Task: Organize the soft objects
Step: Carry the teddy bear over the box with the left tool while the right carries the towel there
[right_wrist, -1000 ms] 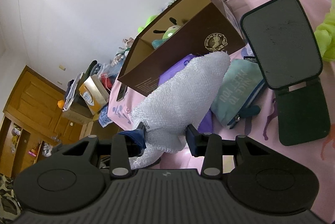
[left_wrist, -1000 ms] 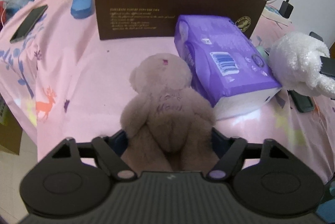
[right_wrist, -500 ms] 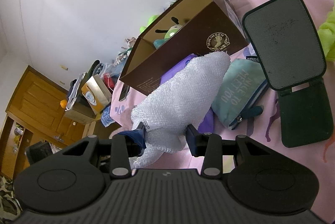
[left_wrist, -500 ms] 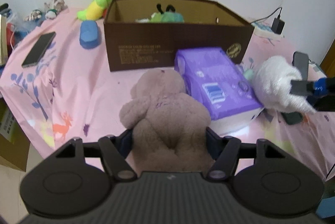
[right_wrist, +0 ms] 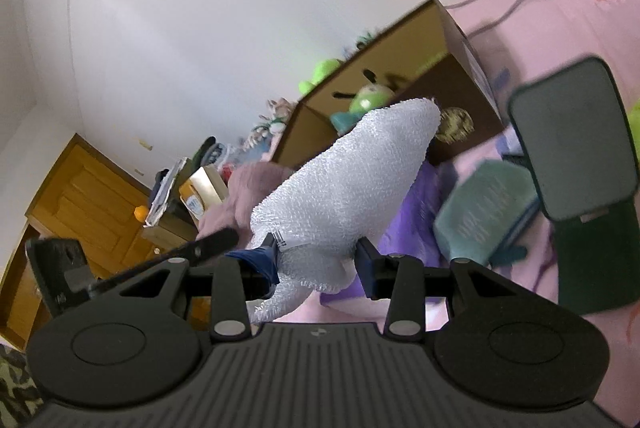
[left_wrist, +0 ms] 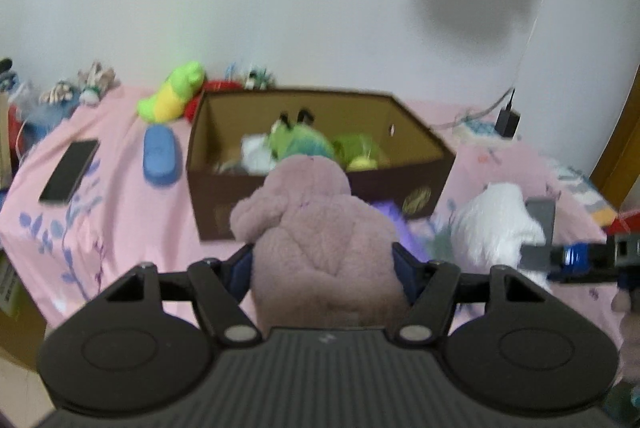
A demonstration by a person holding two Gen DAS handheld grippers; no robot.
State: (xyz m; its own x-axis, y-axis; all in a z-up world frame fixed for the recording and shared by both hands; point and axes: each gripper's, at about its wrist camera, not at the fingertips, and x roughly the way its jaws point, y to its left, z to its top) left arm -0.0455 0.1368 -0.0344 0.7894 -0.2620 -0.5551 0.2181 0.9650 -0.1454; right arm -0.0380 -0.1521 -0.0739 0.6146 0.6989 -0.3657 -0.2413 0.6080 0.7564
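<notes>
Mauve plush fills the middle of the left wrist view, where a teddy bear is pinched at the body between the fingers of the left gripper and held above a pink bedspread. At 12 o'clock beyond the bear, an open brown cardboard box is seen with green and white soft toys already inside. A blue pouch and a dark phone are laid at 10 o'clock, with a green and yellow plush behind them. At 3 o'clock a white fluffy toy is gripped in the right gripper. In the right wrist view the white fluffy toy is clamped between that gripper's fingers, raised before the box. A teal pouch and a purple pack are seen at 3 o'clock.
</notes>
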